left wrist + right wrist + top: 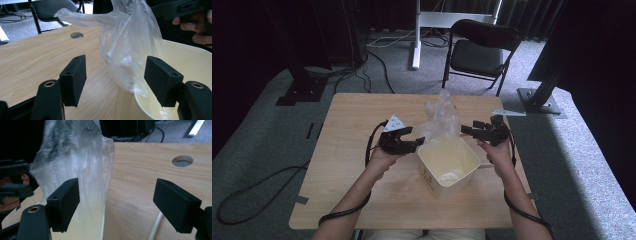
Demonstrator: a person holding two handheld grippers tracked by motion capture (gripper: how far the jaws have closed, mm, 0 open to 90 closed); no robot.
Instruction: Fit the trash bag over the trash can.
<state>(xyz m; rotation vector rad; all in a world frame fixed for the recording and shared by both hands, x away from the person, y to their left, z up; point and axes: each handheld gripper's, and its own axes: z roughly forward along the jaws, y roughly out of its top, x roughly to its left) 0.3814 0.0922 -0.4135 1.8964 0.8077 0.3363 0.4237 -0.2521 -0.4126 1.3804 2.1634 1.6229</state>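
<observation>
Scene: you're at the counter (352, 200) with a cream bin (449, 167) in front of you, a clear plastic bag (439, 117) standing up out of its far corner.
Bag: it rises toward 12 o'clock from the bin, crumpled and loose, its lower part hanging down inside the far wall.
Left tool (414, 144): at 9 o'clock of the bin, jaws spread, nothing pinched. In the left gripper view the bag (130, 50) hangs beyond the pads and the bin's rim (175, 50) curves past on the right.
Right tool (466, 131): at 2 o'clock of the bin, raised beside the bag, jaws spread and empty. In the right gripper view the bag (75, 162) sits behind the left pad, not between the pads.
Risk, bag: neither tool holds the film, so I'd say it could slump or slide back into the bin; a one-sided tug could pull it out altogether.
Risk, bin: it looks light. Snag the rim with a jaw and it may skid or tip.
Risk, tools: you're closing from both sides, so the jaws could knock together through the film.
Edges: the bin sits toward the counter's right side, so your right hand (499, 155) is near the edge at 3 o'clock.
Open room: plenty of bare wood at 9 and at 6 o'clock; a round hole (182, 160) lies in the counter beyond the bag.
</observation>
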